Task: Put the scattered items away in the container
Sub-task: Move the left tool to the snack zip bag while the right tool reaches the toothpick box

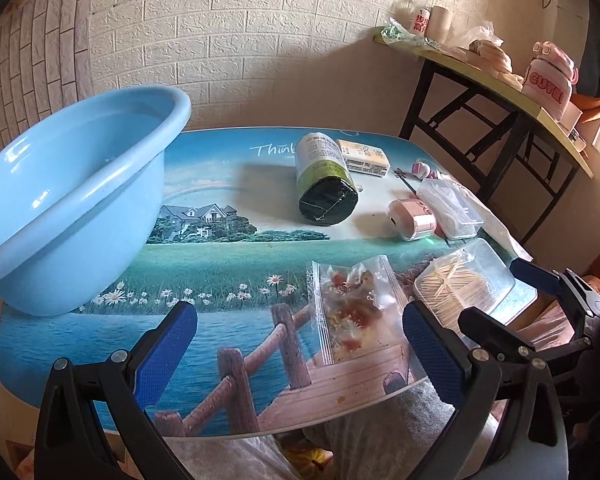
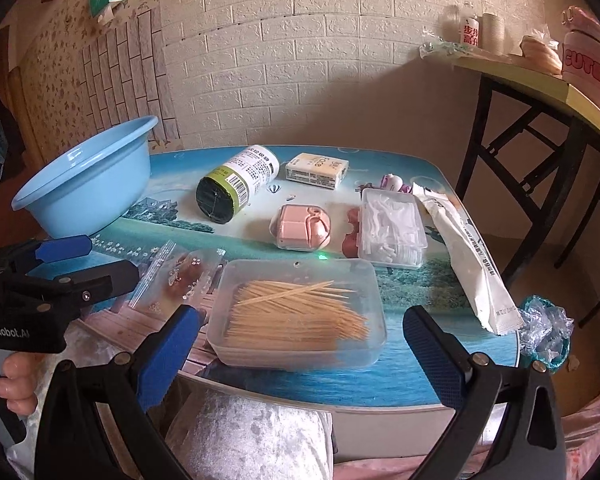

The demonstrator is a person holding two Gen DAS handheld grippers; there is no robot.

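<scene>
A light blue basin (image 1: pixel 72 200) (image 2: pixel 88 180) stands at the table's left. Scattered on the table are a green-wrapped roll (image 1: pixel 326 184) (image 2: pixel 236 184), a tissue pack (image 1: pixel 364 156) (image 2: pixel 316 170), a pink case (image 1: pixel 412 220) (image 2: pixel 302 226), a clear box of floss picks (image 1: pixel 450 208) (image 2: pixel 392 228), a clear box of toothpicks (image 1: pixel 460 284) (image 2: pixel 300 316), a zip bag of small items (image 1: pixel 356 308) (image 2: pixel 180 280) and a white sachet (image 2: pixel 468 256). My left gripper (image 1: pixel 300 352) is open at the near edge, the zip bag between its fingers. My right gripper (image 2: pixel 300 356) is open around the toothpick box's near side.
The small table (image 1: pixel 228 264) has a landscape print. A crumpled blue plastic film (image 2: pixel 544 332) lies at its right corner. A yellow folding table (image 1: pixel 500 80) with a pink "CUTE" bottle (image 1: pixel 548 80) and other items stands at the right. A brick-pattern wall is behind.
</scene>
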